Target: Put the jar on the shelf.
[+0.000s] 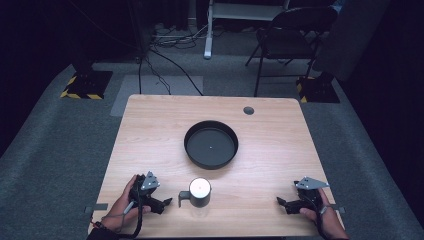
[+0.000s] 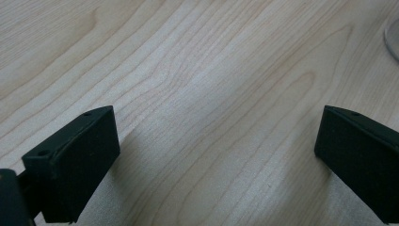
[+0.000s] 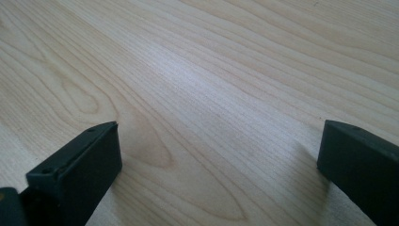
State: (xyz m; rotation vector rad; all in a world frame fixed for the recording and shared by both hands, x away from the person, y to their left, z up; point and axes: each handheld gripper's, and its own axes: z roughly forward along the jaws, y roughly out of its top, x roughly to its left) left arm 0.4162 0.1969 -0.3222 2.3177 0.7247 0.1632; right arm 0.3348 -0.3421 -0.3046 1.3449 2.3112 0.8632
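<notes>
A grey metal mug (image 1: 200, 193) with a handle on its left side stands near the table's front edge. Behind it, at mid-table, sits a round black pan (image 1: 211, 144) with nothing inside. My left gripper (image 1: 167, 202) lies on the wood just left of the mug's handle, held by a hand; its jaws stand wide apart over bare wood (image 2: 211, 141). A sliver of the mug's base (image 2: 393, 40) shows at the top right of the left gripper view. My right gripper (image 1: 281, 202) rests at the front right, open, with bare tabletop (image 3: 216, 141) between its jaws.
The light wooden table (image 1: 150, 130) has a grey cable grommet (image 1: 248, 110) near its back edge. A folding chair (image 1: 290, 35) and cables lie on the carpet beyond the table.
</notes>
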